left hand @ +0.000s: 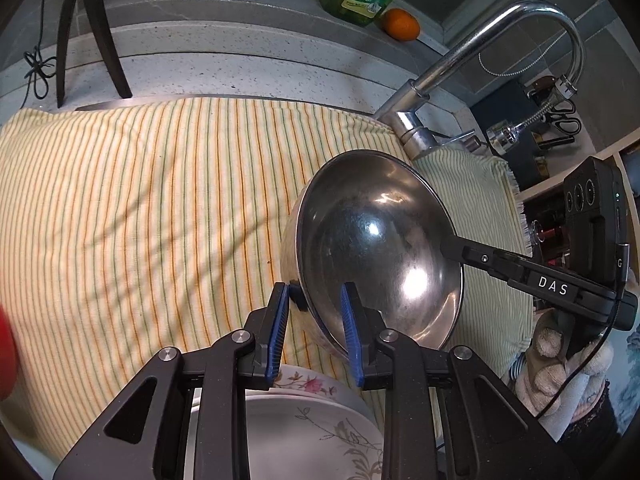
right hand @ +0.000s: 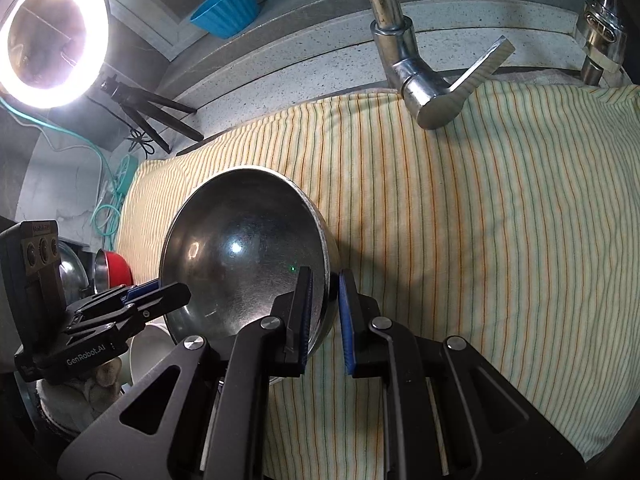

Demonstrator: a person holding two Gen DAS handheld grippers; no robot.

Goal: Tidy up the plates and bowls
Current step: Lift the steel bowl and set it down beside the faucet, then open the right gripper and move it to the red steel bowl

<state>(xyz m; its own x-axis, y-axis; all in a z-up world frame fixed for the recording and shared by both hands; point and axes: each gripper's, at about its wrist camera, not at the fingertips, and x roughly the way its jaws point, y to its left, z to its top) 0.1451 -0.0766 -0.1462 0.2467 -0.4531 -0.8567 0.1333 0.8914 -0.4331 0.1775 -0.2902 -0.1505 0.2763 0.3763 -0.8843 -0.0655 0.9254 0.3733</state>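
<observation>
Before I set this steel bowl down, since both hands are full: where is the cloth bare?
Bare striped cloth stretches right of the steel bowl, up to the faucet. Crowded at the near left: floral plates, red bowl.

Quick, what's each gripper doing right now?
Left gripper: shut on the steel bowl rim.
Right gripper: shut on the opposite rim.

Glossy steel bowl [left hand: 380, 248], soft striped cloth [left hand: 160, 208], shiny chrome faucet [left hand: 480, 52].

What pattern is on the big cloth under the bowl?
Thin orange and green stripes on the pale yellow cloth, clearest in the right wrist view.
</observation>
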